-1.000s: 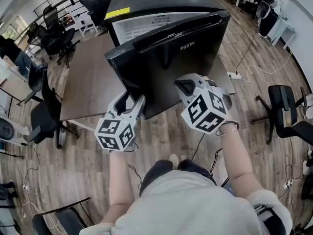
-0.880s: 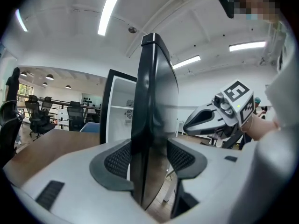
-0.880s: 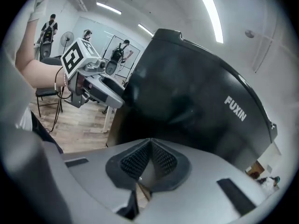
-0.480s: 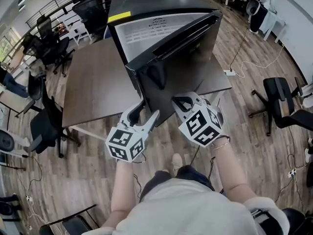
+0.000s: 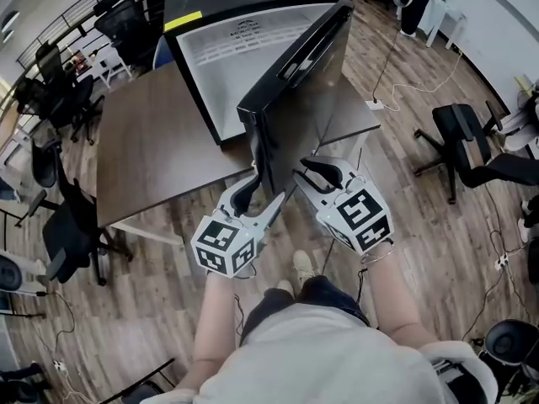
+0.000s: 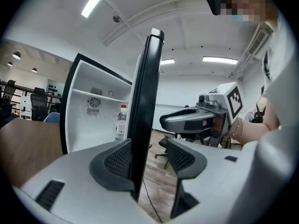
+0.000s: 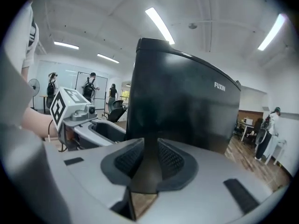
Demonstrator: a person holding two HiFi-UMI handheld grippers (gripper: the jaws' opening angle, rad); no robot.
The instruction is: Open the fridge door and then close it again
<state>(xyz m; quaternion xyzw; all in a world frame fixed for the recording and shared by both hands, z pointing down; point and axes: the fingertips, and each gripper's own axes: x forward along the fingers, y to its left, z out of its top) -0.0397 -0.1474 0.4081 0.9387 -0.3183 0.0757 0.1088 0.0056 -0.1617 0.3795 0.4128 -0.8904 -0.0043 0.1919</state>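
Fridge door stands open (edge between parted jaws of left gripper).

bright, even office light here, pouring from ceiling strip lights high above the fingers. both gripper views bulge fisheye-style, with black corners ringing the frame. the fingers are soft and out of focus up close. just beyond them the glossy black fridge door takes a dull sheen, no hard glare. the head view is sharp, its edges curving, with faint shadows on the floor.
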